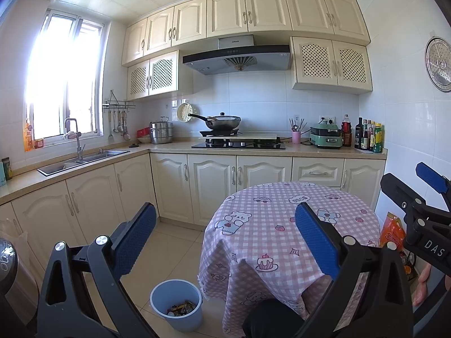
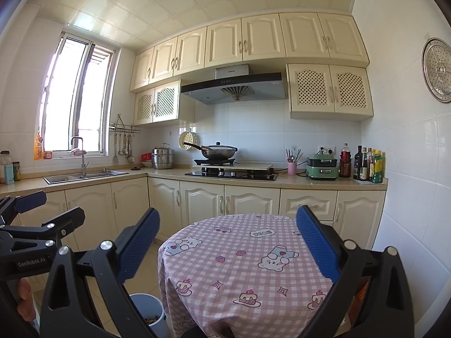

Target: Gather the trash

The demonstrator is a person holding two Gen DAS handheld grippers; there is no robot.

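Note:
A light blue bin (image 1: 177, 305) stands on the floor left of the round table (image 1: 290, 225); it holds several bits of trash (image 1: 181, 308). The bin also shows in the right wrist view (image 2: 148, 312), low and partly hidden by my finger. The table carries a pink checked cloth (image 2: 242, 256) with no trash visible on it. My left gripper (image 1: 225, 242) is open and empty, held above the floor and table edge. My right gripper (image 2: 228, 248) is open and empty, above the table; it also shows in the left wrist view (image 1: 417, 194) at the right edge.
Cream cabinets and a counter (image 1: 169, 148) run behind the table, with a sink (image 1: 84, 162), a hob with a wok (image 1: 224, 122), a green cooker (image 1: 327, 138) and bottles (image 1: 369, 138). An orange bag (image 1: 391, 233) lies by the right wall. The tiled floor (image 1: 172, 242) lies left of the table.

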